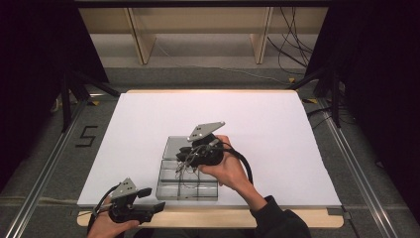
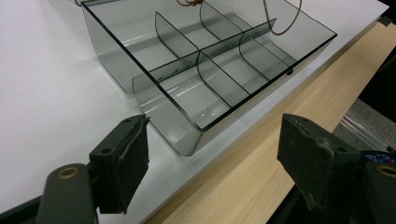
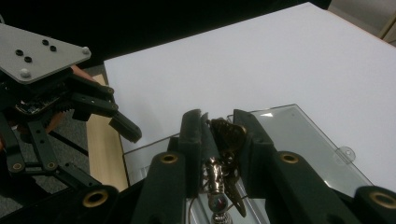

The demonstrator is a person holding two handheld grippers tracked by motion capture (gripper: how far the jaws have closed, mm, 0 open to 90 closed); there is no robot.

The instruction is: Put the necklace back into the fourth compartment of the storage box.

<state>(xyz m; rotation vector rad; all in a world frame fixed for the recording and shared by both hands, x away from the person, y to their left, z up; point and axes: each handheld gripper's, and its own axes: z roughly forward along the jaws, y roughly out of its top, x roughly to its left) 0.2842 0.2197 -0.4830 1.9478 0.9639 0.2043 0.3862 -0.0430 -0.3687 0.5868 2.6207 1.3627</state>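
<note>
Necklace over tray: snag and slip risk

Necklace (image 3: 224,154) is pinched in the right tongs (image 3: 219,135), held over the tray (image 1: 171,147). Risks, as I judge them: the grip sits on a small ornate pendant bit, so it could slide out if the hand tilts or jerks. The thin cord (image 2: 282,18) dangles into the far compartments and could drape over a divider (image 2: 219,84), ending up across two compartments. A lifted or dragged cord could catch on a divider edge and shift the light tray on the sheet. The tray sits close to the near edge of the white sheet (image 1: 247,119), so a shove toward the person could push it onto the bare wood.

Look of the necklace: bronze-toned metal, filigree piece at the top, a bead-like part below with a small coloured stone, thin brownish cord looping down. Fine detail is blurred.

Tray: clear smoky plastic, curved dividers, several compartments, what looks like a hinged lid lying open on the far side. The near compartments look empty.

Left tongs (image 2: 210,154) stand wide apart with nothing between them, low at the front edge of the tabletop (image 2: 261,149), just beside the tray's near corner.
</note>
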